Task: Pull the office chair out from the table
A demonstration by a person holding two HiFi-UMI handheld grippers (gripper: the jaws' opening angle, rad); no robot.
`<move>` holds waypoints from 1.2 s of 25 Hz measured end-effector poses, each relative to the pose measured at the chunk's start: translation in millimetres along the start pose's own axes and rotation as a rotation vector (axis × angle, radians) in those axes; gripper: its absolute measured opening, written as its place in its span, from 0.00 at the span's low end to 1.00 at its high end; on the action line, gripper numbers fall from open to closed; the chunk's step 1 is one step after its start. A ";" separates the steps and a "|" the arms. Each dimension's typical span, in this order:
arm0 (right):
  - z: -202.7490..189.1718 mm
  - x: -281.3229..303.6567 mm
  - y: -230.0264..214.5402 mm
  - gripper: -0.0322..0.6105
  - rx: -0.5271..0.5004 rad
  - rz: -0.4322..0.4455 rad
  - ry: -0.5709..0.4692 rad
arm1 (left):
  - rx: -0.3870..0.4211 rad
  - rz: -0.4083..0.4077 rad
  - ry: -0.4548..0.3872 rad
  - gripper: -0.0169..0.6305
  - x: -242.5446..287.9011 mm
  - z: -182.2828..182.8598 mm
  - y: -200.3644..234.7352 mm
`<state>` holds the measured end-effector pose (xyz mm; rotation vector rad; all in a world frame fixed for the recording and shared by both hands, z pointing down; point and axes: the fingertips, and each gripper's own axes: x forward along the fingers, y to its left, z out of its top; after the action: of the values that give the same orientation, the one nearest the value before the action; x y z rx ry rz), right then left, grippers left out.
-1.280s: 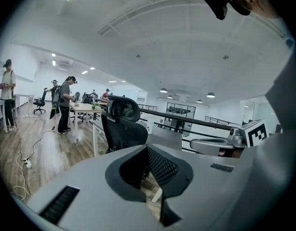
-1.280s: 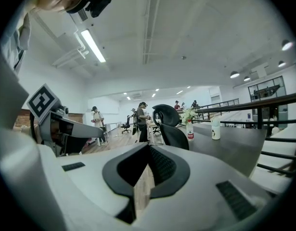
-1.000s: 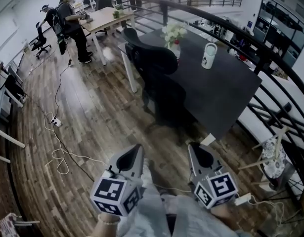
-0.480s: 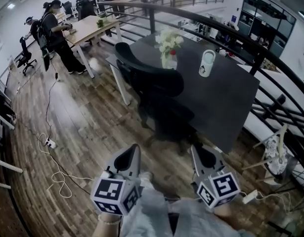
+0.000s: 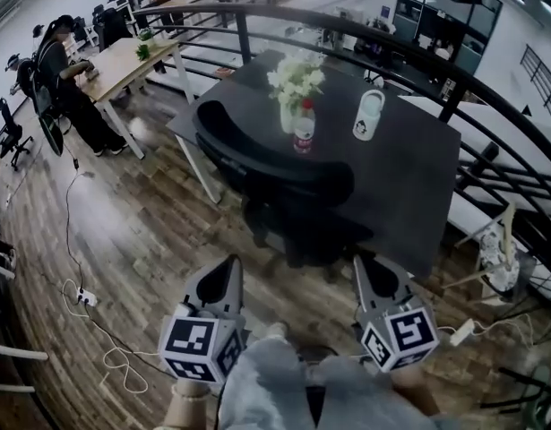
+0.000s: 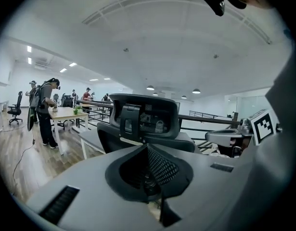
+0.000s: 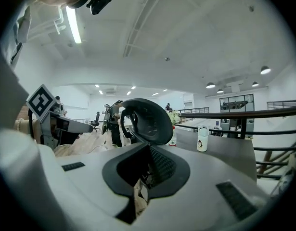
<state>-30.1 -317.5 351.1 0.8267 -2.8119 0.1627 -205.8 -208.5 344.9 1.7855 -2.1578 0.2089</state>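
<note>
A black office chair [image 5: 277,179] stands tucked against the near edge of the dark table [image 5: 409,173], its back toward me. My left gripper [image 5: 229,270] is shut and empty, a short way in front of the chair's left side. My right gripper [image 5: 368,269] is also shut and empty, just short of the chair's right side. Neither touches the chair. In the left gripper view the chair's headrest and backrest [image 6: 147,119] rise straight beyond the closed jaw tips [image 6: 147,147]. In the right gripper view the curved chair back [image 7: 148,122] stands just past the closed tips [image 7: 148,147].
On the table stand a vase of white flowers [image 5: 293,86], a red-labelled bottle [image 5: 304,134] and a white flask [image 5: 368,115]. A dark railing [image 5: 490,92] curves behind the table. A person [image 5: 64,92] works at a wooden desk [image 5: 123,59] far left. Cables [image 5: 91,303] cross the floor.
I have walked closer to the chair and round behind it. Both grippers moved forward with me and stayed shut. The chair has not moved.
</note>
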 end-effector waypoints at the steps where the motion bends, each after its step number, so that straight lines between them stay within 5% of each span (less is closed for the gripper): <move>1: 0.9 5.3 -1.4 0.06 -0.016 -0.023 0.003 | 0.004 -0.009 0.005 0.04 5.1 1.1 7.0; 5: 2.3 25.6 -7.4 0.08 -0.093 -0.098 0.026 | 0.074 -0.021 0.000 0.04 24.8 9.3 37.6; 16: -14.0 61.6 -13.5 0.27 -0.294 -0.186 0.159 | 0.533 0.105 -0.101 0.04 101.8 44.4 126.8; 20: -19.5 70.7 -17.6 0.32 -0.388 -0.206 0.215 | 0.699 0.161 -0.085 0.19 137.0 47.0 161.7; 30: -43.0 88.9 -21.0 0.40 -0.602 -0.201 0.338 | 1.365 0.130 0.032 0.35 217.0 35.1 188.9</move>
<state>-84.6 -374.6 414.1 0.8227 -2.2459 -0.5010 -429.9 -382.2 404.8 2.0636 -2.1853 2.1026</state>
